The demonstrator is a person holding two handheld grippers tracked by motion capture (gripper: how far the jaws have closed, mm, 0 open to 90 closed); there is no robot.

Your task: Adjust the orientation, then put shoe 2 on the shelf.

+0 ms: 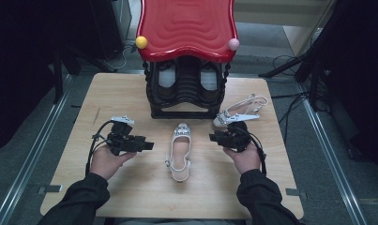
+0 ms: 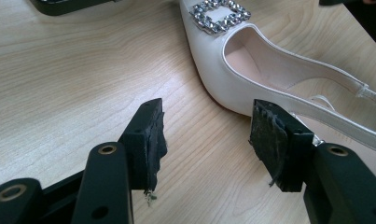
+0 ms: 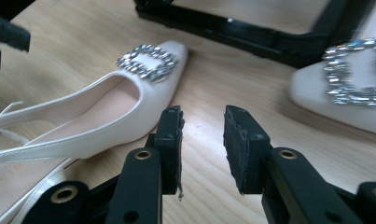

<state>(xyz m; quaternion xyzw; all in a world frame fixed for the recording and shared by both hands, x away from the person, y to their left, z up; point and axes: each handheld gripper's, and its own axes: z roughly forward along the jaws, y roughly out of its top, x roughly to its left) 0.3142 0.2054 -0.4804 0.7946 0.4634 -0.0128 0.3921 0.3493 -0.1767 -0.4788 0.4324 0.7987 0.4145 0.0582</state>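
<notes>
1. The left claw (image 1: 148, 146) is held left of the white shoe (image 1: 179, 152), jaws apart and empty.
2. The white shoe lies flat on the surface (image 1: 130, 187), toe toward the black rack (image 1: 185, 93).
3. The right claw (image 1: 214, 137) is held right of the shoe, jaws apart, nothing gripped.

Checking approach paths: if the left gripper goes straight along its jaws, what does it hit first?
Probably the side of the white slingback shoe with the rhinestone buckle, just ahead of its open jaws; only bare wooden tabletop lies between. Depth is uncertain.

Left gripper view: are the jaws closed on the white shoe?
No, the left gripper stands open over bare table, the white shoe beside it.
</notes>
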